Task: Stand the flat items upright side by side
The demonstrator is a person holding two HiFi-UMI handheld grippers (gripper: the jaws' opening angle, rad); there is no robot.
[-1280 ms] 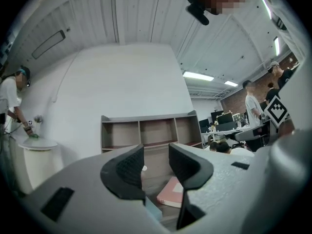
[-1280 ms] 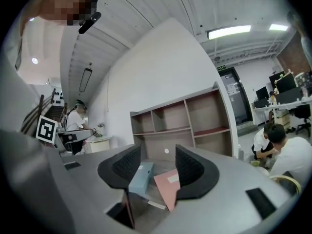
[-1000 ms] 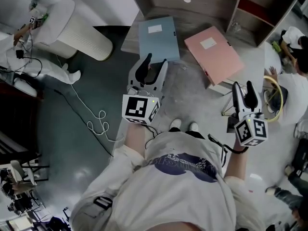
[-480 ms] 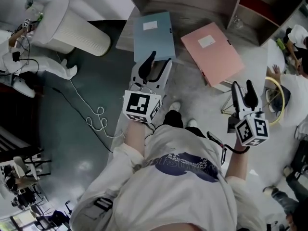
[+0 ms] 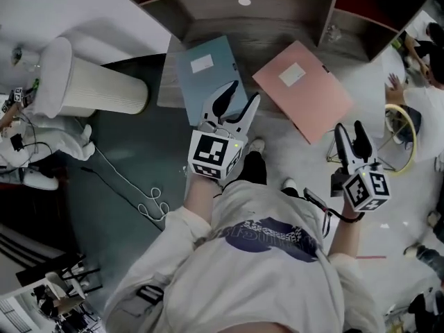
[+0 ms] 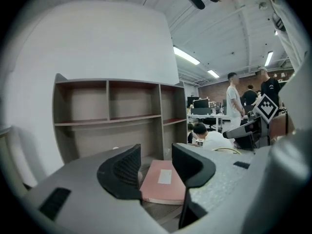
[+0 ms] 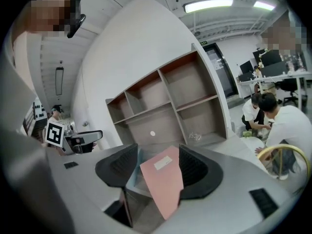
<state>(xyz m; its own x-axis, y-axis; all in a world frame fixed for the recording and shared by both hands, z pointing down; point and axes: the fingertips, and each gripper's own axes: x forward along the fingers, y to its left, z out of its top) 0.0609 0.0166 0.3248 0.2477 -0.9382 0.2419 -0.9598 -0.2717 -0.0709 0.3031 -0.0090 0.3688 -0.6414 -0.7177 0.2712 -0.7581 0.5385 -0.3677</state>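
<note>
A blue folder (image 5: 201,75) and a pink folder (image 5: 303,91) lie flat on the low wooden base (image 5: 267,32) of a shelf unit. The pink one juts over the base's near edge. My left gripper (image 5: 237,100) hovers over the blue folder's near right corner, open and holding nothing. In the left gripper view the pink folder (image 6: 163,182) shows beyond the left gripper (image 6: 156,164). My right gripper (image 5: 350,133) is open and empty, just short of the pink folder's near right side. The right gripper view shows the pink folder (image 7: 163,179) and a sliver of the blue folder (image 7: 132,178) past the right gripper (image 7: 158,165).
The shelf unit (image 7: 168,108) has open, bare compartments. A white ribbed cylinder (image 5: 90,87) lies on the dark floor at the left, near a looped cable (image 5: 149,201). A yellow-rimmed stool (image 5: 401,132) and seated people are at the right.
Both grippers have moved forward and down toward the folders. The left one went from short of the blue folder to over its near corner. The person has stepped closer to the shelf.
</note>
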